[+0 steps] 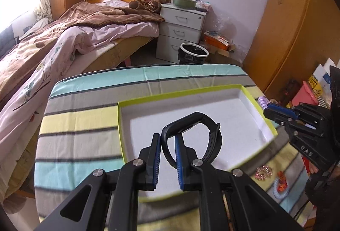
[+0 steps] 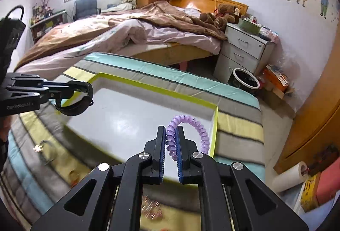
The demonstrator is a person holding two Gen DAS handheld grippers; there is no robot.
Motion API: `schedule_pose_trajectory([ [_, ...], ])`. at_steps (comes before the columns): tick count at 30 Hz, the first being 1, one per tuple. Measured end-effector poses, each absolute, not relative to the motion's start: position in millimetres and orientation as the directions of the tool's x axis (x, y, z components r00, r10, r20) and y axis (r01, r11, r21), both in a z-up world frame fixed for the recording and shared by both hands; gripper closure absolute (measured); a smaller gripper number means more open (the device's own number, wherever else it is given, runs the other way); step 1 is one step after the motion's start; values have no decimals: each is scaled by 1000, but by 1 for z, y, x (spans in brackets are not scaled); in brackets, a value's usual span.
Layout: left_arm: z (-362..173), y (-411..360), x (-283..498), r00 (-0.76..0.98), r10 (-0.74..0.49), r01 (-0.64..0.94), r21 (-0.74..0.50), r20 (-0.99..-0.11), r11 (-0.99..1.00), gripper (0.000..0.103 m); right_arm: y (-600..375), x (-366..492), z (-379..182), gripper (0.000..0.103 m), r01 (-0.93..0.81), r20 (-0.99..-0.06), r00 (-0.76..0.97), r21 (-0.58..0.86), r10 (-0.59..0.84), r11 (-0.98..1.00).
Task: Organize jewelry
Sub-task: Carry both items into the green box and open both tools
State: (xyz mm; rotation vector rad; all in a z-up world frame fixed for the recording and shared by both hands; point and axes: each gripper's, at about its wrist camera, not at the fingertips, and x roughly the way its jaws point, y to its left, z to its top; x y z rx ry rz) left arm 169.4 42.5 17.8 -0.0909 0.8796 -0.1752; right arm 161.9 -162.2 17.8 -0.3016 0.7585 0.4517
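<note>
Two tongs holding things over a box

The left gripper [image 1: 167,139] pinches a black rubber watch band [image 1: 191,135] mid-frame; the right gripper [image 2: 171,137] pinches a purple spiral hair tie [image 2: 189,124] above the white, green-edged box [image 2: 153,86].

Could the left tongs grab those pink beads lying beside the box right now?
Probably not yet: the left tongs are shut on the black watch band above the box; nothing covers the pink beads.

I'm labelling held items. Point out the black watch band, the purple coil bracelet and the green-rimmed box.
Black rubber watch band [image 1: 213,135], left wrist view, strap's right curve.
Purple spiral coil bracelet [image 2: 191,119], right wrist view, top arc.
Green-rimmed white box [image 1: 180,94], left wrist view, far rim.
</note>
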Motion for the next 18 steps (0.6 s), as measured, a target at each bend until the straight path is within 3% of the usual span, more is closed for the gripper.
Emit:
schedule_pose_trajectory([
  [18, -40, 43, 232, 518, -160, 85, -136, -840, 987, 90, -132, 234, -40, 94, -546, -824, 526, -137, 211, 826],
])
